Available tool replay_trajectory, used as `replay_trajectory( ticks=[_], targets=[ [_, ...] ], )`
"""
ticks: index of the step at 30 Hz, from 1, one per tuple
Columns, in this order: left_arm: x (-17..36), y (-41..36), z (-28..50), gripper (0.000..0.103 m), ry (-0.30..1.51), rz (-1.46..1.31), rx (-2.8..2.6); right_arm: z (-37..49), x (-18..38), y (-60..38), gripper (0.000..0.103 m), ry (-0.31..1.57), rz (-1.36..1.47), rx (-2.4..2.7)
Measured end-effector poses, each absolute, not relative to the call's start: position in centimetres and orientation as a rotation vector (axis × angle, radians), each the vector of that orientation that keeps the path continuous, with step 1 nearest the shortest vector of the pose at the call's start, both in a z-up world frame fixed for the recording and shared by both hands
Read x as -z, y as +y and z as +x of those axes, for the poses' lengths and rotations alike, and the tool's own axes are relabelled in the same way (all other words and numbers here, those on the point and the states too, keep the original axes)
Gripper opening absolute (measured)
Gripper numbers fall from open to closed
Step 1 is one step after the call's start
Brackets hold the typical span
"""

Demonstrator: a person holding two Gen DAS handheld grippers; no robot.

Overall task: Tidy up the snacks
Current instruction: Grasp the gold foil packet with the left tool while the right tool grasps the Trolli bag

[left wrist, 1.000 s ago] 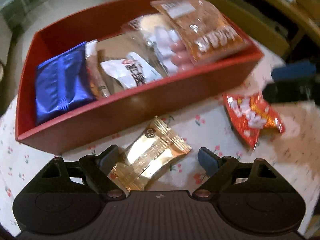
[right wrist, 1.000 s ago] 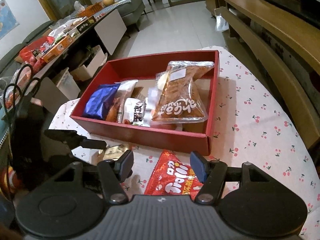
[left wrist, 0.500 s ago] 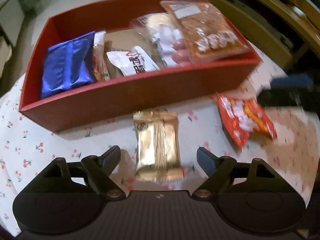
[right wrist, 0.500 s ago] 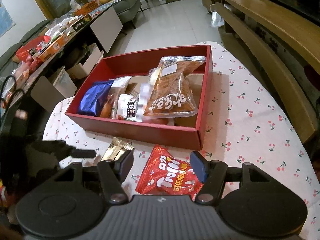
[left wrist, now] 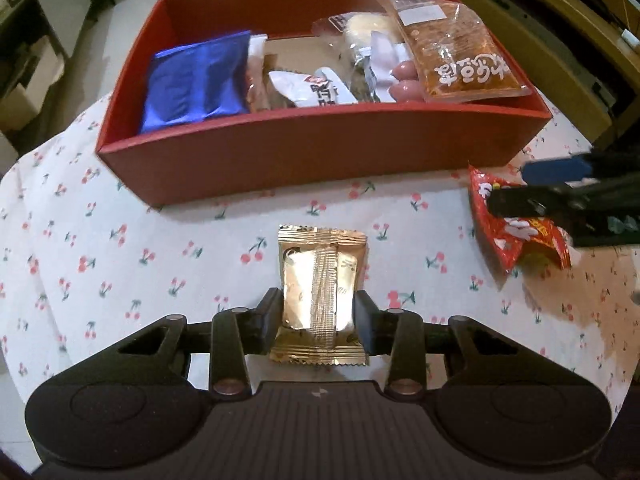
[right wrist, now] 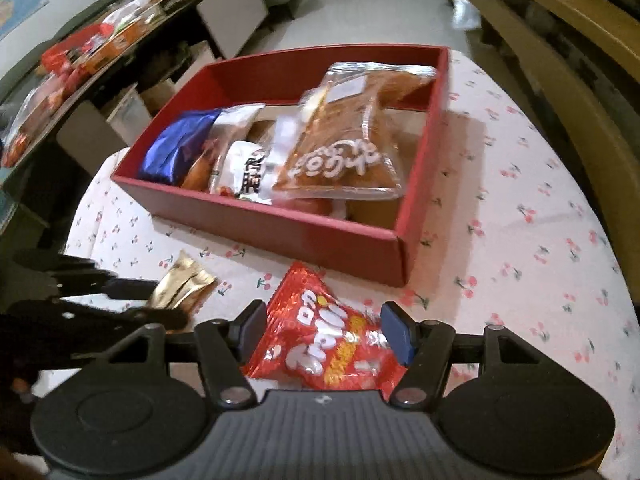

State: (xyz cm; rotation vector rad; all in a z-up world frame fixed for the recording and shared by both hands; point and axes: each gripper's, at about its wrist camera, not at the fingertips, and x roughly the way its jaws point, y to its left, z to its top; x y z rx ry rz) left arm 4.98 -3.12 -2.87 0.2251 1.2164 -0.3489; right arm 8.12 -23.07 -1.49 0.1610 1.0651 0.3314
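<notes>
A gold snack packet (left wrist: 320,280) lies lengthwise on the cherry-print tablecloth in front of the red box (left wrist: 320,152). My left gripper (left wrist: 318,322) is shut on the packet's near half, pads pressed to both long sides. The gold snack packet (right wrist: 180,288) also shows in the right wrist view. A red chip packet (right wrist: 320,336) lies near the box's right corner. My right gripper (right wrist: 324,326) straddles it, open, pads at its edges. The box (right wrist: 280,224) holds a blue packet (left wrist: 196,84), a white packet (left wrist: 316,92) and a clear orange packet (left wrist: 456,56).
The round table's cloth (right wrist: 520,208) drops off at left and right. A wooden bench (right wrist: 580,60) runs along the right side. A dark side table (right wrist: 100,52) piled with packets stands at far left. Pale floor lies beyond the box.
My left gripper's jaws closed onto the gold packet, which now lies straight instead of diagonal. My right gripper came down over the red chip packet.
</notes>
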Motion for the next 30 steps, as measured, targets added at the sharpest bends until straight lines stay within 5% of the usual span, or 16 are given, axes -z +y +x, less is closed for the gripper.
replay_trajectory(
  ticks=[9,12,18,22,24,26,28,30],
  targets=[
    [2.9,-2.6,5.4,0.050,1.235,0.205,0.364,6.0,1.6,-22.5,0.072,1.172,0.191,-0.345],
    [3.0,-2.7,5.2,0.052,1.230,0.220,0.372,4.6,1.1,-21.9,0.084,1.149,0.166,-0.351],
    [3.4,-2.7,4.8,0.077,1.204,0.256,0.347,4.2,1.8,-19.9,0.084,1.166,0.009,-0.344],
    [3.6,-3.0,5.0,0.080,1.190,0.283,0.344,4.2,2.8,-19.7,0.090,1.177,-0.044,-0.361],
    [3.6,-3.0,5.0,0.078,1.192,0.277,0.340,4.1,2.8,-20.0,0.088,1.170,-0.019,-0.334],
    [3.4,-2.9,4.9,0.069,1.191,0.268,0.339,3.8,2.5,-19.8,0.060,1.153,-0.058,-0.286],
    [3.0,-3.0,4.4,0.048,1.188,0.269,0.344,3.6,2.3,-20.0,0.059,1.153,-0.031,-0.274],
    [2.7,-3.0,4.2,0.046,1.197,0.254,0.337,3.0,2.2,-19.6,0.059,1.145,-0.047,-0.262]
  ],
)
